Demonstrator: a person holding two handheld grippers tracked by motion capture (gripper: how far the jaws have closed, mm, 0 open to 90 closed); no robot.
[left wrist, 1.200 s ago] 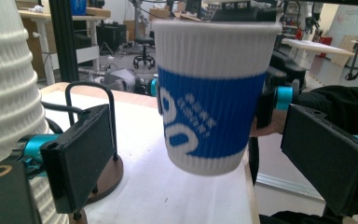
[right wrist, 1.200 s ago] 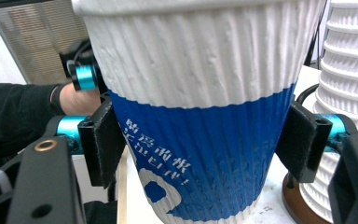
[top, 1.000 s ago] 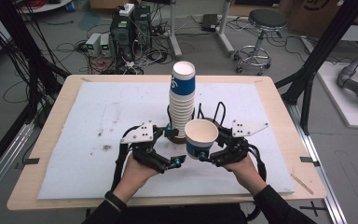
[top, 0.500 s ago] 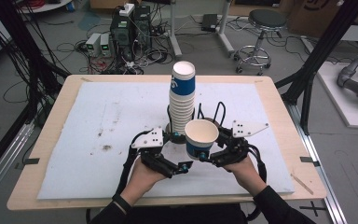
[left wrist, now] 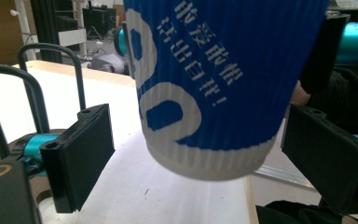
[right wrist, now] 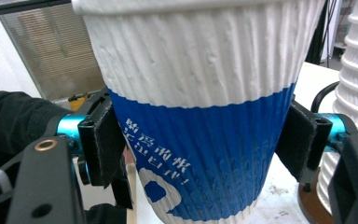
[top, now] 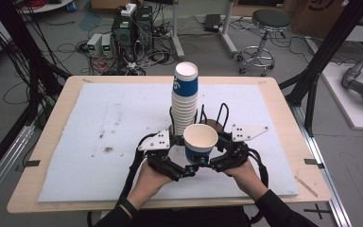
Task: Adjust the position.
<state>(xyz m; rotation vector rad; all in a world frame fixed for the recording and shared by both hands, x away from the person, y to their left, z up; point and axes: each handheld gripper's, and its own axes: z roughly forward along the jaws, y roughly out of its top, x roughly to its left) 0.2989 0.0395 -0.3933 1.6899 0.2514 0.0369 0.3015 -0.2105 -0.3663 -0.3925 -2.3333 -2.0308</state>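
Observation:
A blue and white ribbed paper cup [top: 201,142] hangs upright above the white mat, in front of a tall stack of the same cups [top: 185,101]. My right gripper [right wrist: 200,140] is shut on the cup, its pads [right wrist: 103,140] pressing on both sides of the blue band. From the left, my left gripper [left wrist: 200,163] has its jaws open around the cup's base [left wrist: 209,158]. A gap shows on each side between the cup and the pads [left wrist: 81,158]. In the high view both hands meet at the front middle of the table, the left gripper [top: 189,169] lower than the right gripper [top: 207,158].
A white foam mat [top: 99,123] covers most of the wooden table [top: 283,109], with dark smudges at its left. The cup stack rests on a brown disc [right wrist: 310,205]. Behind the table, cables, computer boxes [top: 132,28] and a stool [top: 264,28] sit on the floor.
My left hand has slid a little to the right, bringing its jaws around the cup's base. The right gripper and the cup have kept still.

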